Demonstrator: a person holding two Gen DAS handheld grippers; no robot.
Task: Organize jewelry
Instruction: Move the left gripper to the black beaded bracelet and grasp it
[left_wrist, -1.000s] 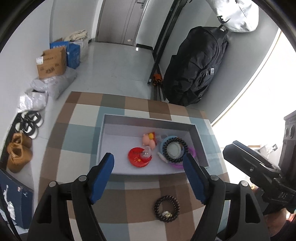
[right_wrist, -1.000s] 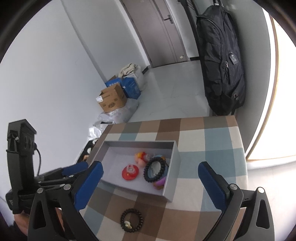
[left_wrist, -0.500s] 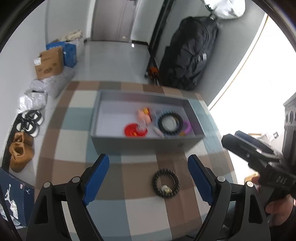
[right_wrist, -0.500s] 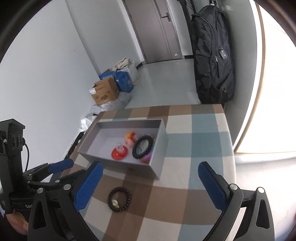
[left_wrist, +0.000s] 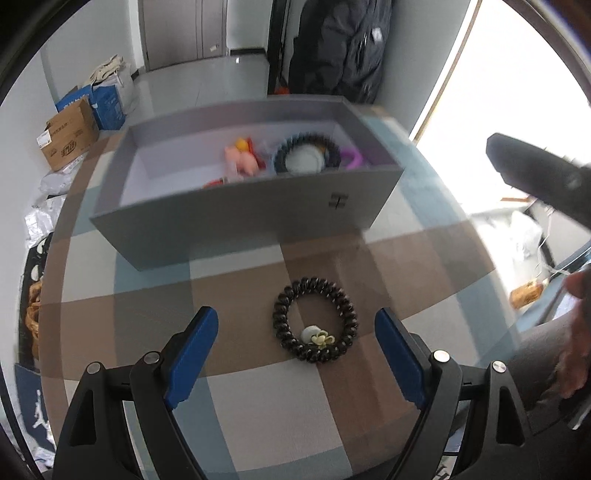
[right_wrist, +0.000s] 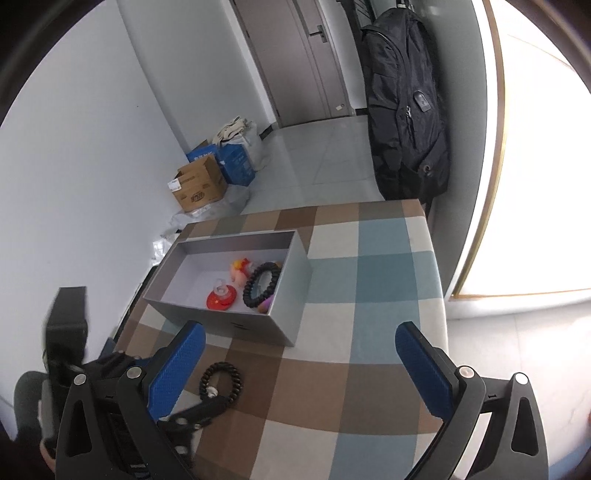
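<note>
A black coiled hair tie with a small pale charm lies on the checked tablecloth in front of a grey open box. It also shows in the right wrist view. The box holds a black bead bracelet, a pink-and-yellow toy piece, a purple ring and a red round item. My left gripper is open and empty, low over the cloth, its blue fingers on either side of the hair tie. My right gripper is open and empty, higher, to the right.
The table edge runs along the right, by a bright window. A black backpack hangs by the far wall. Cardboard and blue boxes and bags lie on the floor at the left. The right gripper's body shows at the left wrist view's right edge.
My left gripper has dropped and moved forward to the hair tie, which now lies between its open fingers. My right gripper has drawn back a little. Both stay open.
</note>
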